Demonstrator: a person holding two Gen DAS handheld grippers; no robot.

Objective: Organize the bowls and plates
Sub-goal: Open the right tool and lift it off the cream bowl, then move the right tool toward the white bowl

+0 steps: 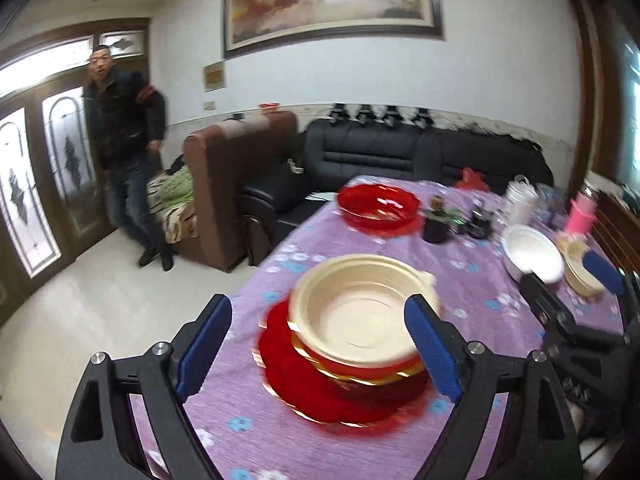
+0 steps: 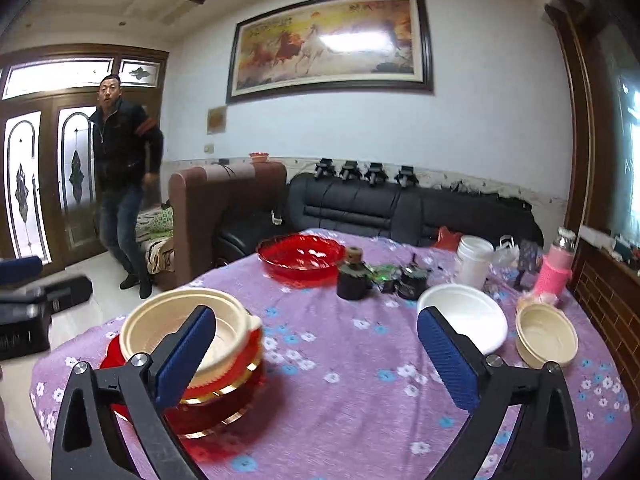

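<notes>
We see a matt, fuzzy cloth (image 2: 340, 360) covering the table. The red bowl (image 2: 301, 257) looks glossy, translucent plastic. The cream bowl (image 1: 360, 312) seems smooth and matt.

We saw bright daylight through the glazed doors (image 2: 24, 184) at left, glare on the painting (image 2: 330, 42), motion blur in the left view, and fisheye-bent edges.

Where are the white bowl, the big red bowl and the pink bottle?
white bowl (image 2: 460, 312): right wrist view, bare inner floor.
big red bowl (image 2: 300, 258): right wrist view, inside wall.
pink bottle (image 2: 554, 270): right wrist view, knitted sleeve.
</notes>
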